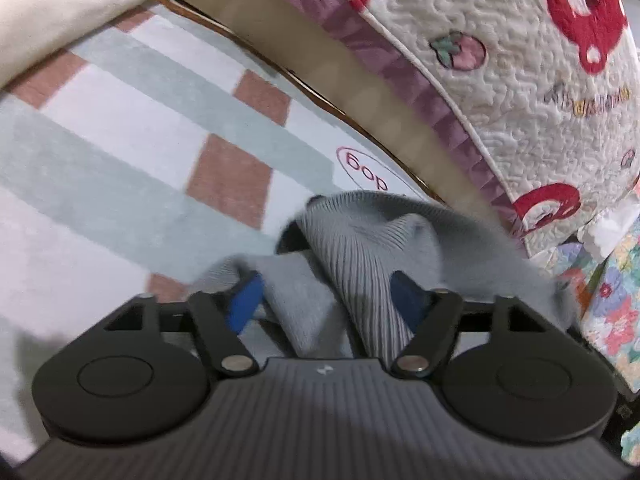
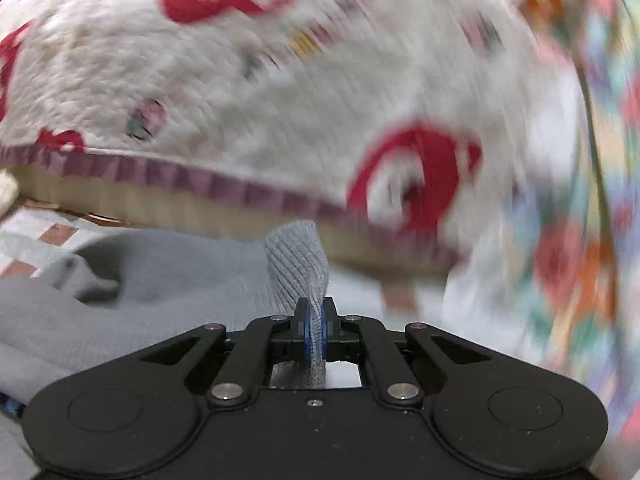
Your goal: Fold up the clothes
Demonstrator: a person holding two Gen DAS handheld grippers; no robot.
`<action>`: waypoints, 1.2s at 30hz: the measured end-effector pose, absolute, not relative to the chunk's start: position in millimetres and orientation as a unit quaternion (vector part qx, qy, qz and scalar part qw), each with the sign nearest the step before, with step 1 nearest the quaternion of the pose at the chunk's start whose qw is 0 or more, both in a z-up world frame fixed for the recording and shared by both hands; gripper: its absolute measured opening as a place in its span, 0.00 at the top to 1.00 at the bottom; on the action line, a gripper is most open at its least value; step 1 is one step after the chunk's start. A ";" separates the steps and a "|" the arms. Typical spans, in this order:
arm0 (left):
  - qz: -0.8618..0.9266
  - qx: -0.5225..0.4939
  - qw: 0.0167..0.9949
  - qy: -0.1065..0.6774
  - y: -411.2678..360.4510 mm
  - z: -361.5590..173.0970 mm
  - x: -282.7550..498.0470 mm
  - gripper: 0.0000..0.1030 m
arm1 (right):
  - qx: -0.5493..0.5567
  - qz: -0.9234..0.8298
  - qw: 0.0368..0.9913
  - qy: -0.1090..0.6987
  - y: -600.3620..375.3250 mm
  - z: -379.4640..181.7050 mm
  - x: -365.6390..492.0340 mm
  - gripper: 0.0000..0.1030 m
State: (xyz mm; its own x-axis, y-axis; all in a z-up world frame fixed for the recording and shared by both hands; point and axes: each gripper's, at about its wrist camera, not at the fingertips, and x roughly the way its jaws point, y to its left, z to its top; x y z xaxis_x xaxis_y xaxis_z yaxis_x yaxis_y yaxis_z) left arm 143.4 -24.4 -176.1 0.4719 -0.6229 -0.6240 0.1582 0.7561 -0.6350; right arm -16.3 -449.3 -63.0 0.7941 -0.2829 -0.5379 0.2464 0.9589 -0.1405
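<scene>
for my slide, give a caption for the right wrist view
Right gripper, jaws shut on the ribbed hem of a grey sweater, beside a quilted cover.

The quilt [image 2: 280, 92] is very blurry in the right wrist view, so its red shapes and small pictures cannot be made out. The flowery cloth [image 2: 592, 240] beside the quilt is smeared too. The sweater [image 1: 360, 248] hides the tips of the left gripper [image 1: 326, 300]. The letters in the red circle [image 1: 366, 174], just above the sweater, are partly covered. The pillow [image 1: 60, 4] is cut off at the top corner.
</scene>
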 end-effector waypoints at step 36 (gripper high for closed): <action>-0.316 -0.054 0.812 0.487 -136.1 -176.6 226.4 0.91 | -0.032 -0.114 0.939 0.324 -498.8 -88.3 109.6 0.94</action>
State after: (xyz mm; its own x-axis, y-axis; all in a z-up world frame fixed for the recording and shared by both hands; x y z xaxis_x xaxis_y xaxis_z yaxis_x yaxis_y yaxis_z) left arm 226.4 -136.1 -176.6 0.3256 -0.5662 -0.7572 0.4606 0.7944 -0.3959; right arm 109.6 -498.8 -88.3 0.7646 -0.2344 -0.6004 0.1928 0.9721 -0.1339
